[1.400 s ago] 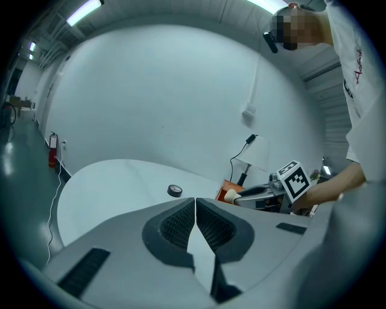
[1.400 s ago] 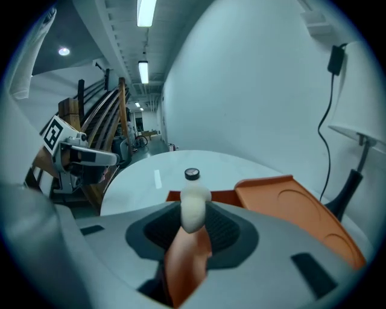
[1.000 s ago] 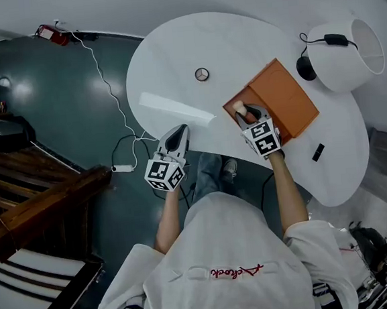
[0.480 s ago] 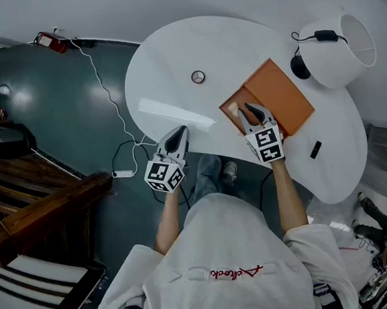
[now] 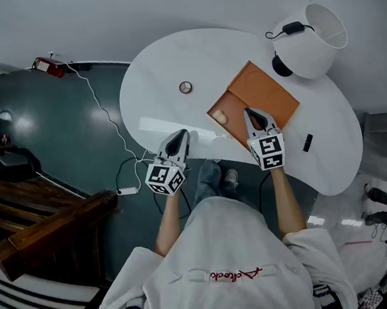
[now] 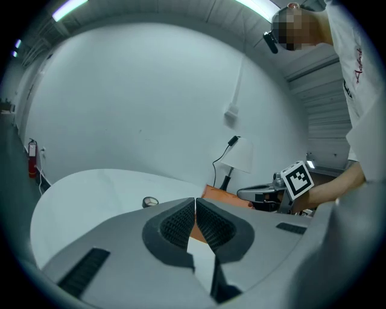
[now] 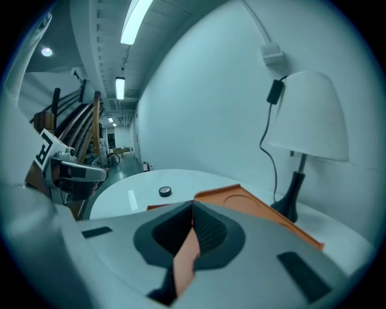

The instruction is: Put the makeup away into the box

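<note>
Since a second ago the right gripper [image 5: 250,114] has released the beige makeup piece [image 5: 220,117] and lifted off it; its jaws are now pressed together, empty, above the orange box [image 5: 263,89]. The left gripper [image 5: 178,135], jaws also together on nothing, hovers over the near edge of the white table [image 5: 165,59]. The makeup piece lies in the box's open left compartment by that near edge; farther off, a small round item [image 5: 185,87] sits toward the table's middle and a white lamp [image 5: 307,29] stands at its far right edge.
</note>
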Demonstrator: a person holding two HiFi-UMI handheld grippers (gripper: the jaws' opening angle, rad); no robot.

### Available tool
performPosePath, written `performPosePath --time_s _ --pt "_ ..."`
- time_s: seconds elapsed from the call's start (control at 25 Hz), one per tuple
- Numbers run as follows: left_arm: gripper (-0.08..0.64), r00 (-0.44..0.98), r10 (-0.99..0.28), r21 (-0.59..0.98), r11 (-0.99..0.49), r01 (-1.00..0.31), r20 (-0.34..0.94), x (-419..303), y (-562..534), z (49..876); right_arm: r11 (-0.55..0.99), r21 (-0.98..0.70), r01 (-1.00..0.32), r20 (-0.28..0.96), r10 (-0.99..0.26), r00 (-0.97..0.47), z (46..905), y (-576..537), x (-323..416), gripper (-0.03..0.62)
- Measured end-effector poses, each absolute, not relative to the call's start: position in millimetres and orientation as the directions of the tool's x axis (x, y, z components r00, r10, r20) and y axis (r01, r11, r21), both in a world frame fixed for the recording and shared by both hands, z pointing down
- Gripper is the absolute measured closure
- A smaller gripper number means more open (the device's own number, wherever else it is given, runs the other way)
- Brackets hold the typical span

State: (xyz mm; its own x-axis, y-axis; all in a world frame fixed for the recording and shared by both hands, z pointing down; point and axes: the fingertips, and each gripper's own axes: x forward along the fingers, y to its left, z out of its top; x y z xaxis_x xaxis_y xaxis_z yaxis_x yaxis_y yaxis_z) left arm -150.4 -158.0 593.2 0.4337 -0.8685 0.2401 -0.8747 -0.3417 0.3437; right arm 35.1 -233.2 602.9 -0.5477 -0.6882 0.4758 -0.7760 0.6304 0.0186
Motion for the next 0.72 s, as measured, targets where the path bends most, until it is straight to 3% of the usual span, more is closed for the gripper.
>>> performPosePath --time_s 0.4,0.72 --pt "0.545 0.678 -0.708 0.334 -0.601 -0.726 0.200 -28 -194 575 0.303 0.037 -0.952 0.481 -0.841 -0.249 594 -205 195 0.569" --pt "0.545 0.805 -0.557 0.336 -0.732 -0.593 0.205 65 -200 576 0.034 0.027 -0.999 0.528 -0.849 -0.015 617 -156 311 0.569"
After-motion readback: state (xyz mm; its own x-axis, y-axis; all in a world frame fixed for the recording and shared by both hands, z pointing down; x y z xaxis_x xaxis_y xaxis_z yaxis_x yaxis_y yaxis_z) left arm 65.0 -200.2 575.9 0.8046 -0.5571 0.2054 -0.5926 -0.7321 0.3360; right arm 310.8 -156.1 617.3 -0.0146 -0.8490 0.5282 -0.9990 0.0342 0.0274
